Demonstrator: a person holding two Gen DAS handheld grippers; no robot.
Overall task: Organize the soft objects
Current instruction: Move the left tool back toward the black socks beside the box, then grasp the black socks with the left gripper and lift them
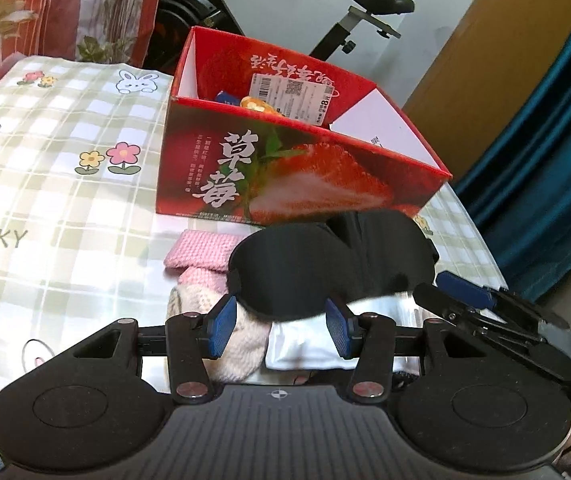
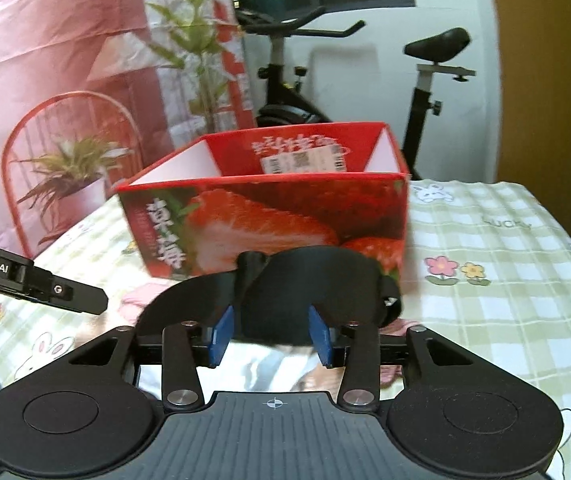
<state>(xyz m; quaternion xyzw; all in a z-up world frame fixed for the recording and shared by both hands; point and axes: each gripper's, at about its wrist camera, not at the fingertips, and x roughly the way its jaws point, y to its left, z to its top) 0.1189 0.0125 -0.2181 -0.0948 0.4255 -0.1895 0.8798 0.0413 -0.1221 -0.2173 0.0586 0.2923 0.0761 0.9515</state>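
- Left hand-held gripper point(image 1: 281, 326): matte black plastic frame with ribbed blue pads point(image 1: 221, 330). Jaws stand apart, straddling the near lobe of a black eye mask point(image 1: 285, 272); whether the pads touch the fabric I cannot tell.
- Right hand-held gripper point(image 2: 271, 334): same build, blue pads point(image 2: 221, 334). Jaws are narrower and bracket the other lobe of the black eye mask point(image 2: 305, 292); pads sit at its edges, but a firm clamp cannot be confirmed.
- Eye mask: smooth, matte black fabric with two rounded lobes and a fold between them. Its long axis runs roughly across the left wrist view, parallel to the box front. It sits just before the box, on top of the other soft items.
- Under the mask: a pink knitted piece point(image 1: 205, 254) with ribbed texture, a cream fuzzy knit point(image 1: 241, 344), and glossy white fabric point(image 1: 305, 348), all crumpled and overlapping.
- Red cardboard box point(image 1: 297, 176): rectangular, open-topped, with a glossy strawberry print and white inner walls. A barcode label point(image 1: 289, 96) sits on the far inner wall, with small blue and orange items near it.
- Surface: covered by a green-and-white check cloth point(image 1: 57, 152) with rabbit and flower prints.
- Background: exercise bike point(image 2: 425, 80) and a red bag with a plant print point(image 2: 77, 80).
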